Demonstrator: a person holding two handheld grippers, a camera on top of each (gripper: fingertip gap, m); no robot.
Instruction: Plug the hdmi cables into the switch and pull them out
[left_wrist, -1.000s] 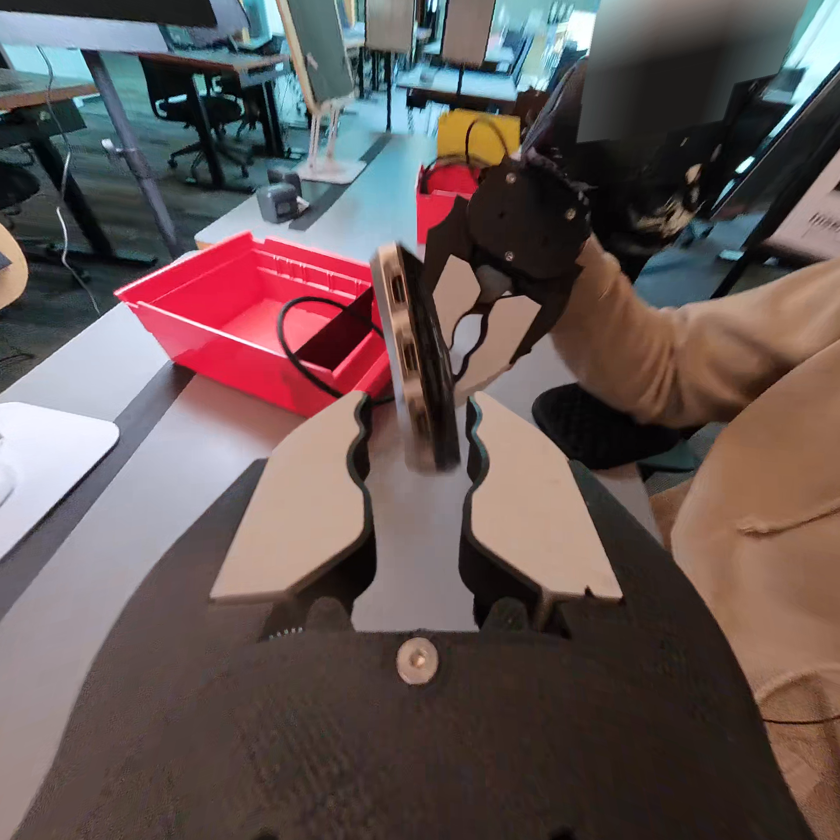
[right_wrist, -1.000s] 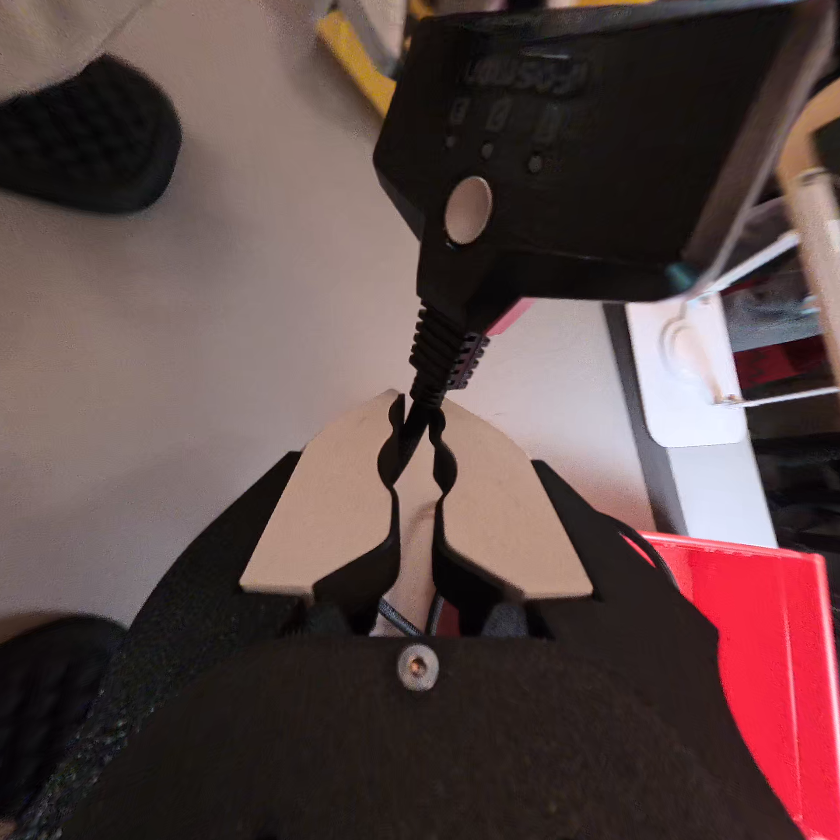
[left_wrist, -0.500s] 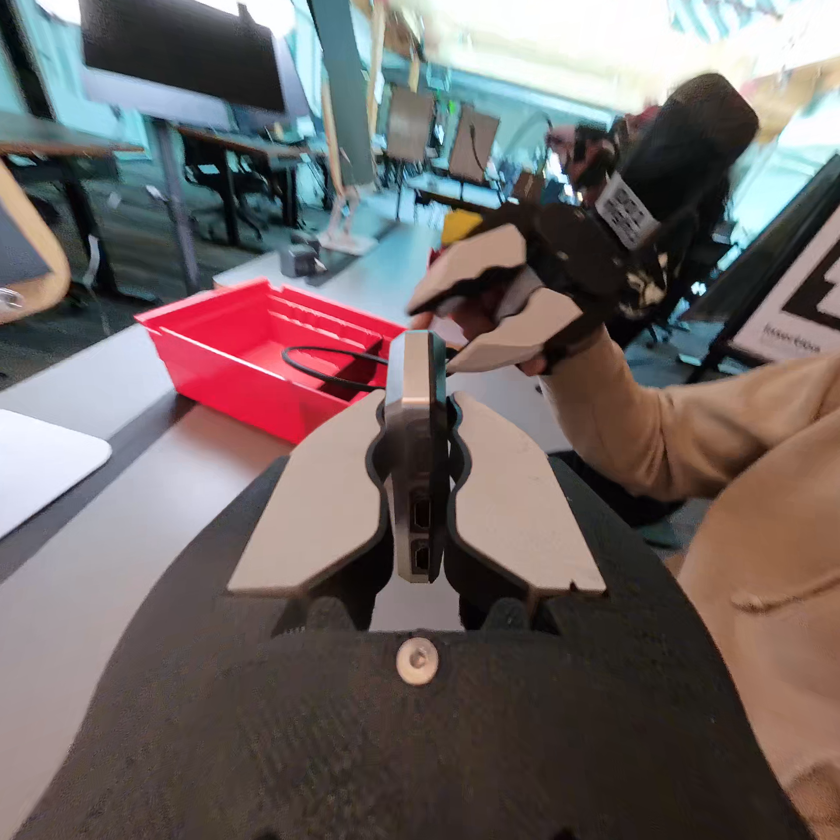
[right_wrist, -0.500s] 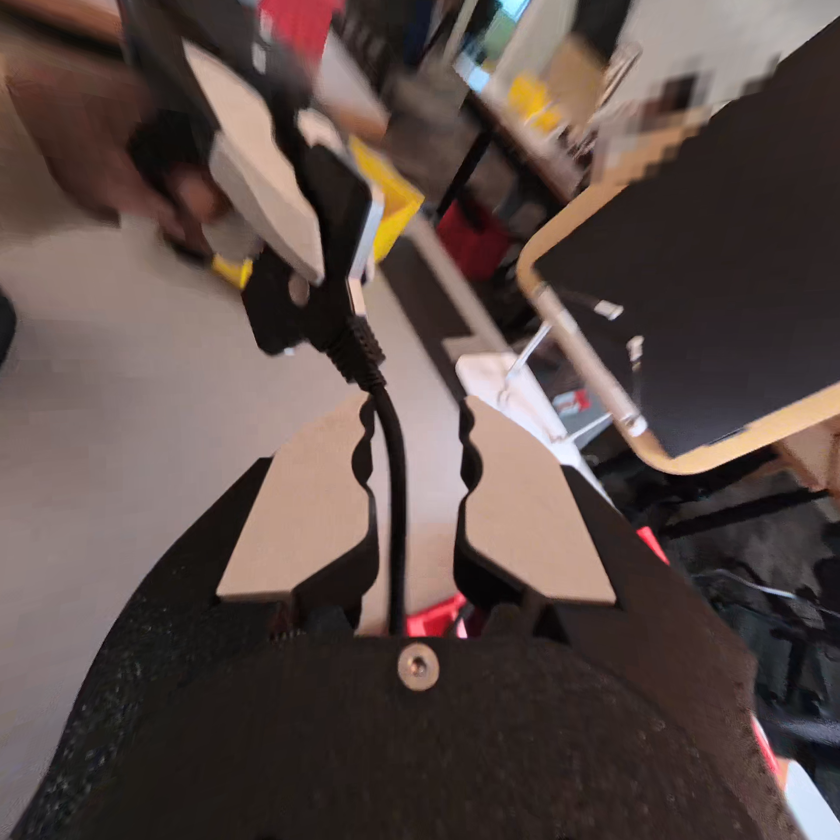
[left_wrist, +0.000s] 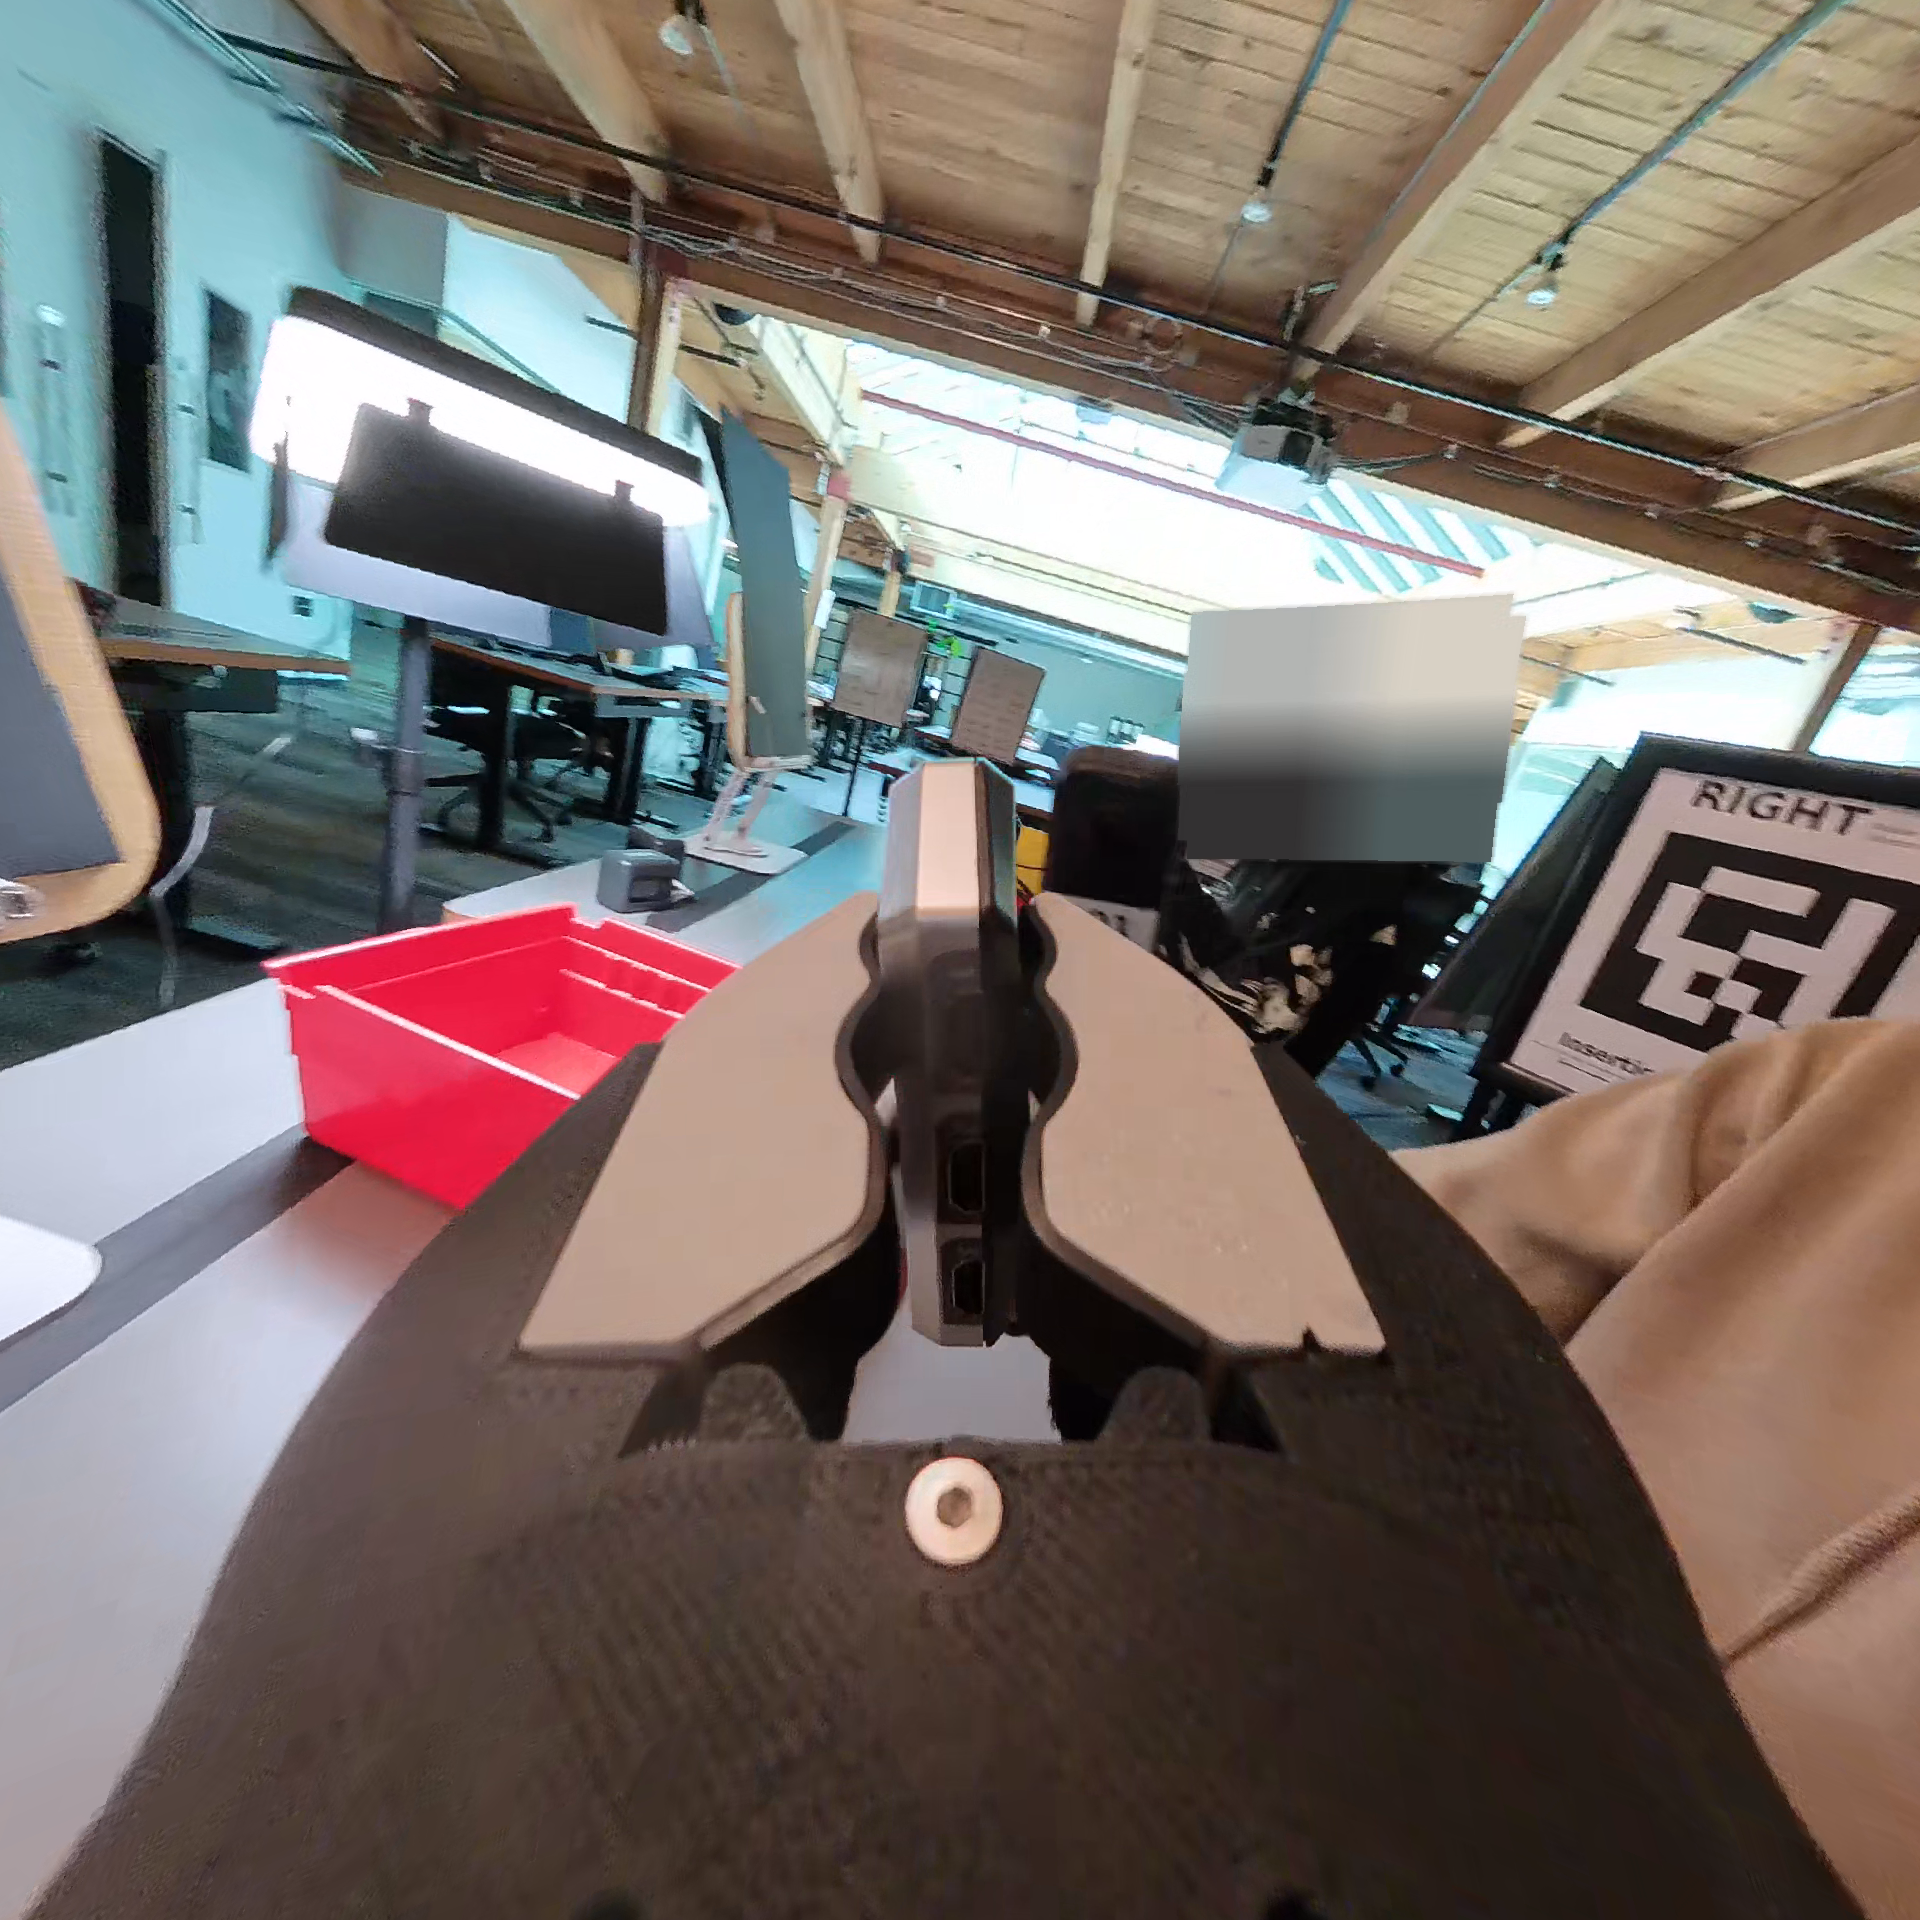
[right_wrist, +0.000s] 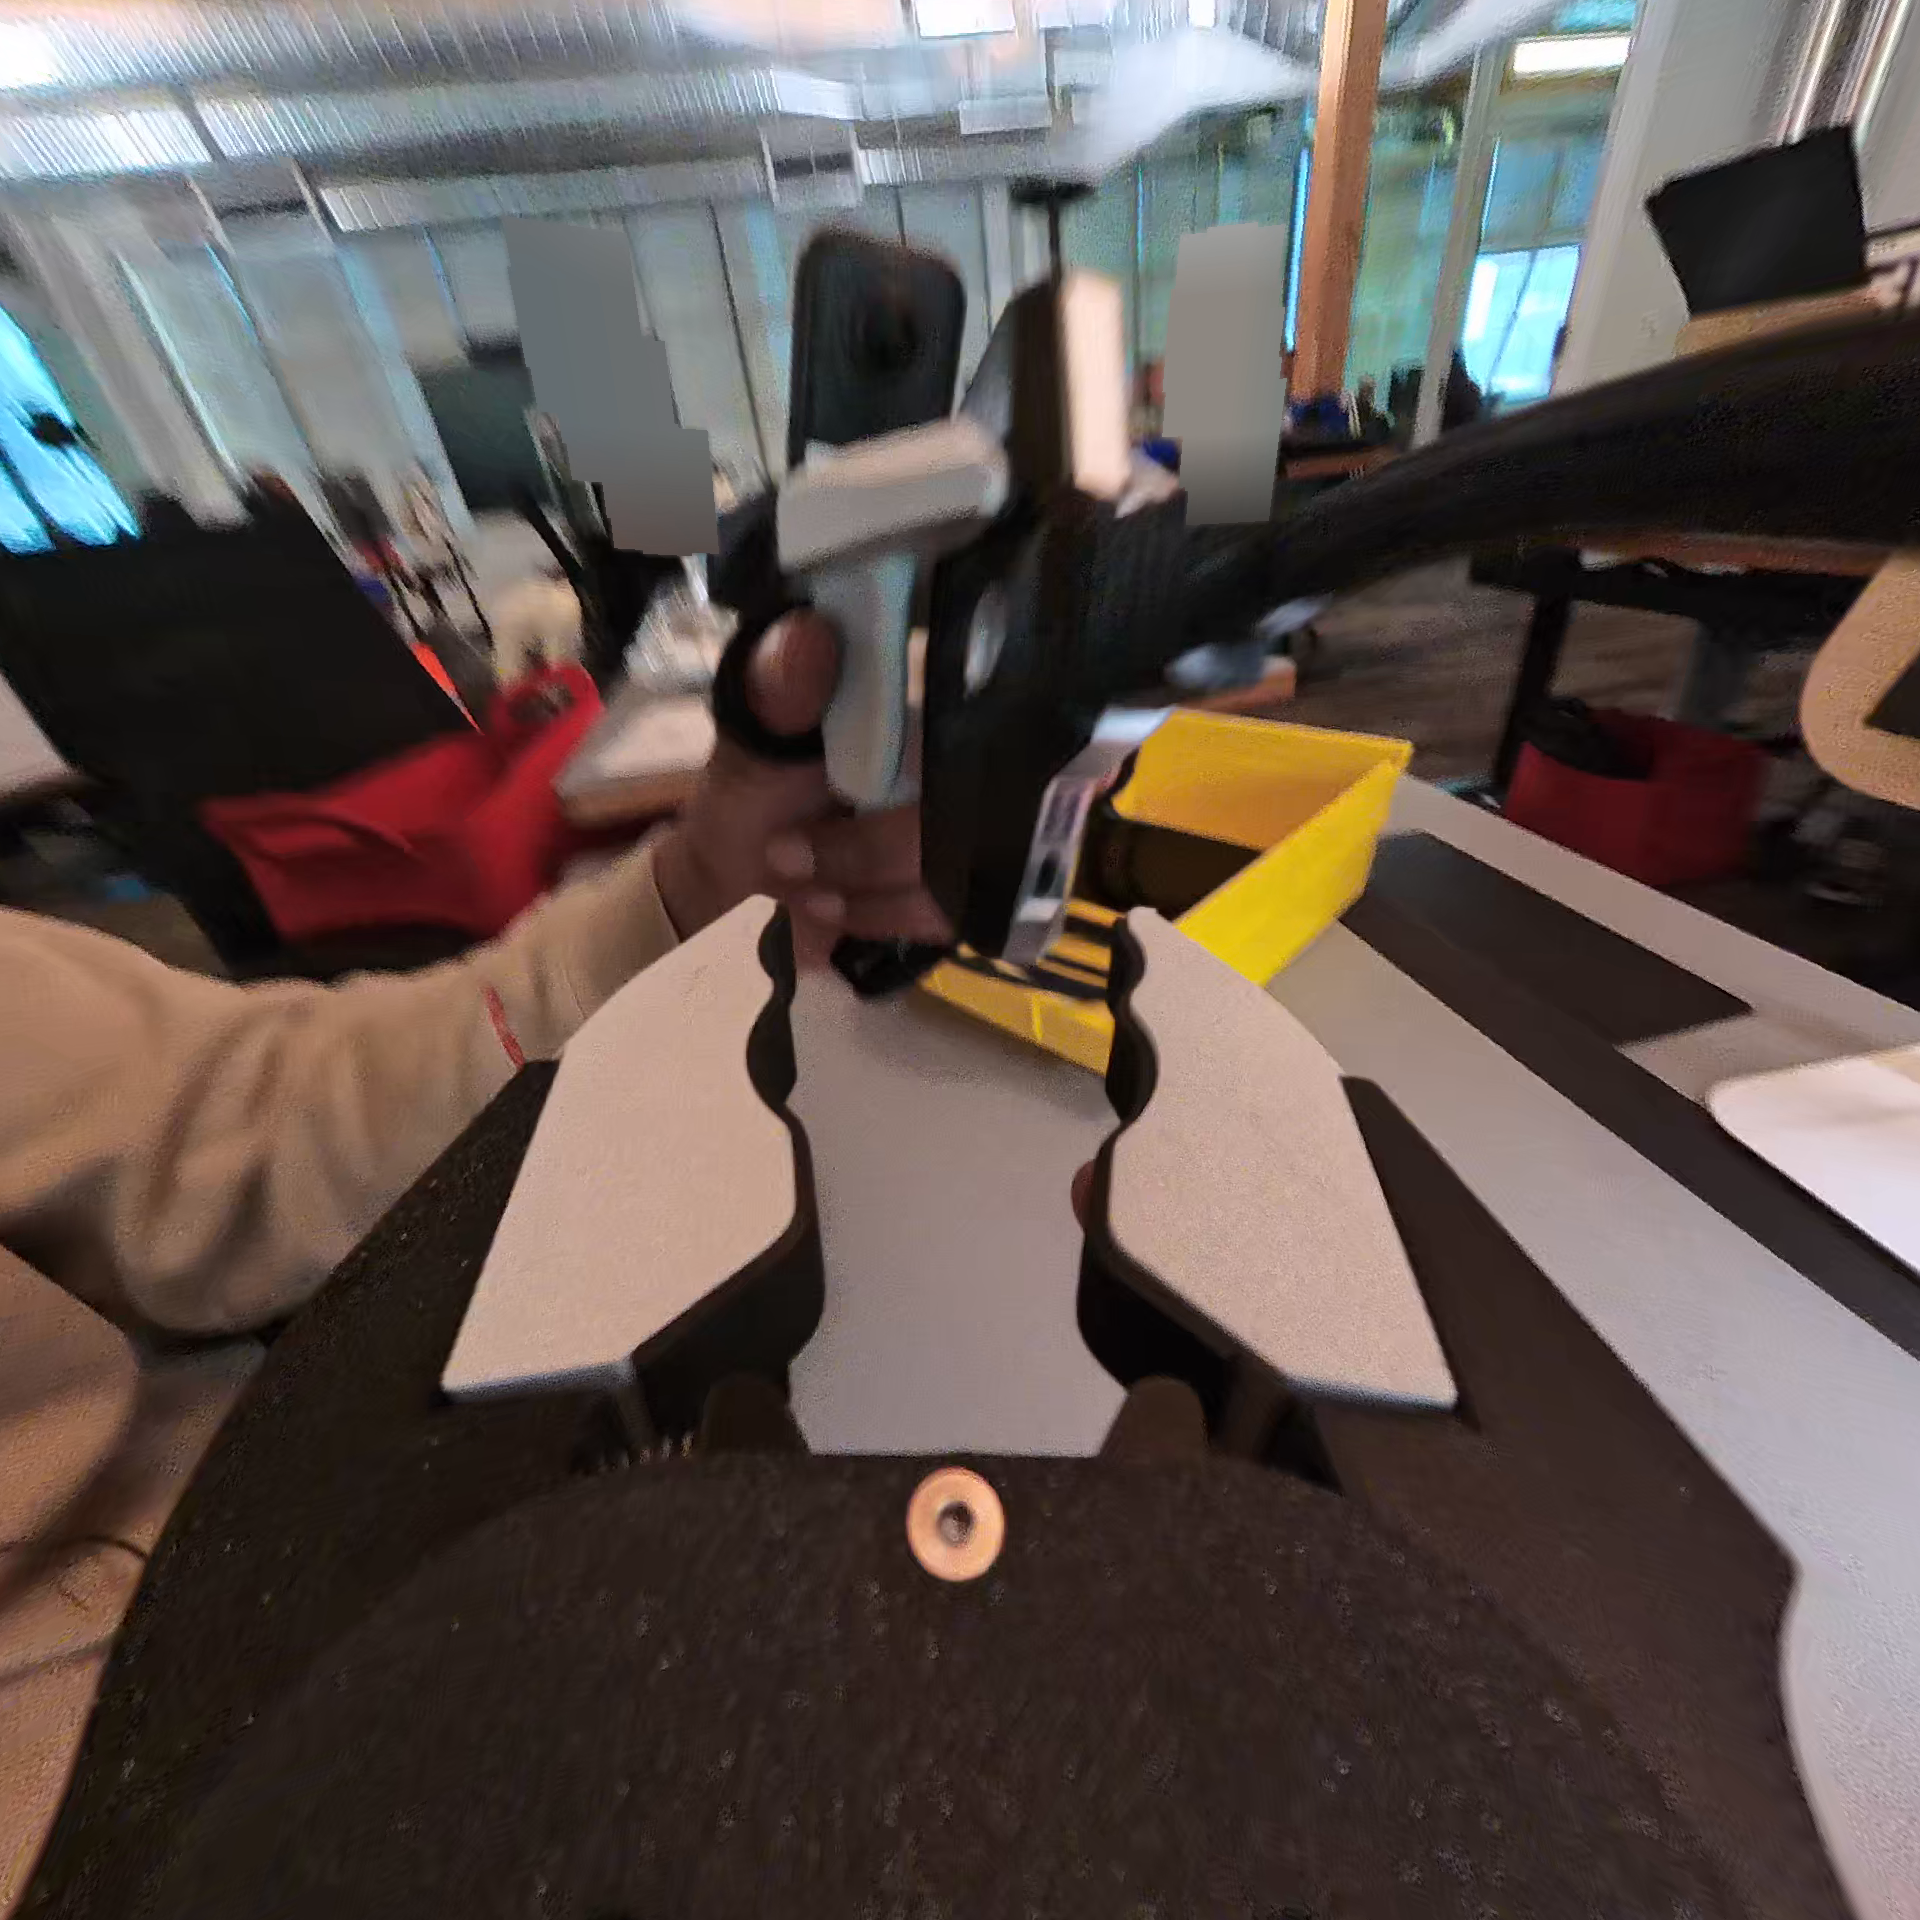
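Open-plan office, timber ceiling; grey table (left_wrist: 156, 1226) below me. My left gripper (left_wrist: 951, 1039) clamped on slim silver-and-black HDMI switch (left_wrist: 951, 935), held edge-on, long axis along fingers; two empty ports face back toward my camera. My right gripper (right_wrist: 951, 1039) spread apart, nothing between fingers, facing switch in motion blur. No cable visible. Red plastic bin (left_wrist: 468, 1049) to left, yellow bin (right_wrist: 1247, 821) beyond. Judging right nearer for fetching plug.

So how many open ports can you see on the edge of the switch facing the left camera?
2. Both sit on the near edge of the switch, one above the other: upper port, lower port. The left tool may hide more.
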